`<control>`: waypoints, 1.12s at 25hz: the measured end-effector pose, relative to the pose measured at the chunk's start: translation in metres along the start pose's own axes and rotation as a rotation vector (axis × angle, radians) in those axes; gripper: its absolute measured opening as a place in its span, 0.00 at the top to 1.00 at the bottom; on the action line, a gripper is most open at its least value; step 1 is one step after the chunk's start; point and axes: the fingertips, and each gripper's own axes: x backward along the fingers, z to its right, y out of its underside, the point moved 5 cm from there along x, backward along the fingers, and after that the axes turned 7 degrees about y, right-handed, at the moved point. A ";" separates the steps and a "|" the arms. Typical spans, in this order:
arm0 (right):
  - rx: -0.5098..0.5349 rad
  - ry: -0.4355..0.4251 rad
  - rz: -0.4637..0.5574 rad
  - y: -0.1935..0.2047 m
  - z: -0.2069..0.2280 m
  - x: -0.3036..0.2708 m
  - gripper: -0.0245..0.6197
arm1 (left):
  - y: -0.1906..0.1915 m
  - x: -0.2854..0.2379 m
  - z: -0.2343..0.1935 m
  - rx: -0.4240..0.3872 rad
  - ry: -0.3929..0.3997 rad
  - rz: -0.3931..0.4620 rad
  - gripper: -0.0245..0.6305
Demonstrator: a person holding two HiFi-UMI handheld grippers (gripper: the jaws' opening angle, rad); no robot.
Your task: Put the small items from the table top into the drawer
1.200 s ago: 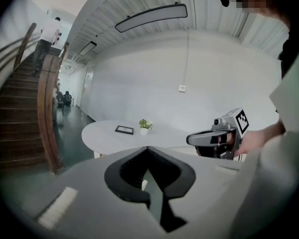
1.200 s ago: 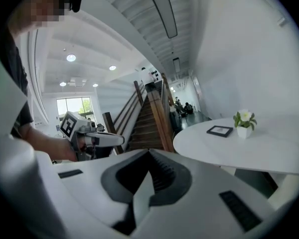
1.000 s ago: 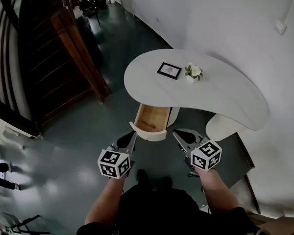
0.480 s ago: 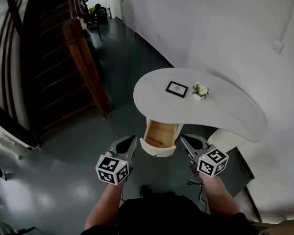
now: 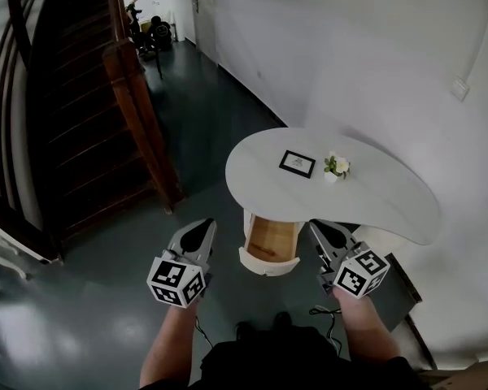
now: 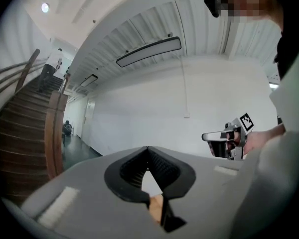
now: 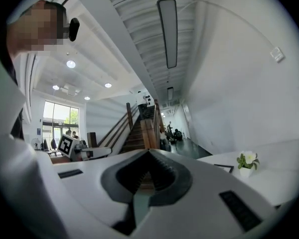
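Drawer (image 5: pixel 270 239): hanging open under table's (image 5: pixel 390 197) near edge.
Picture frame (image 5: pixel 297 163), flower pot (image 5: pixel 335 167): sitting side by side.
Left gripper (image 5: pixel 203 226), right gripper (image 5: pixel 318 228): we are holding both closed, empty.

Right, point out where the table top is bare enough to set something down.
The table top is bare left of the picture frame, and bare right of the flower pot toward the wall. Crowded only where those two stand side by side. The open drawer also shows bare wood.

No writing can be read anywhere; the framed picture (image 5: pixel 297 163) on the table (image 5: pixel 390 205) is too small to make out.
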 end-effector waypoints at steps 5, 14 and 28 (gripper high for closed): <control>0.020 -0.029 0.026 -0.015 0.011 -0.002 0.94 | -0.003 -0.018 0.005 0.003 -0.014 0.019 0.95; 0.027 -0.075 0.023 -0.013 0.023 -0.008 0.95 | 0.004 -0.042 0.012 0.005 -0.039 -0.039 0.95; 0.073 -0.088 0.009 -0.010 0.044 -0.045 0.95 | 0.012 -0.072 -0.009 -0.072 -0.034 -0.119 0.95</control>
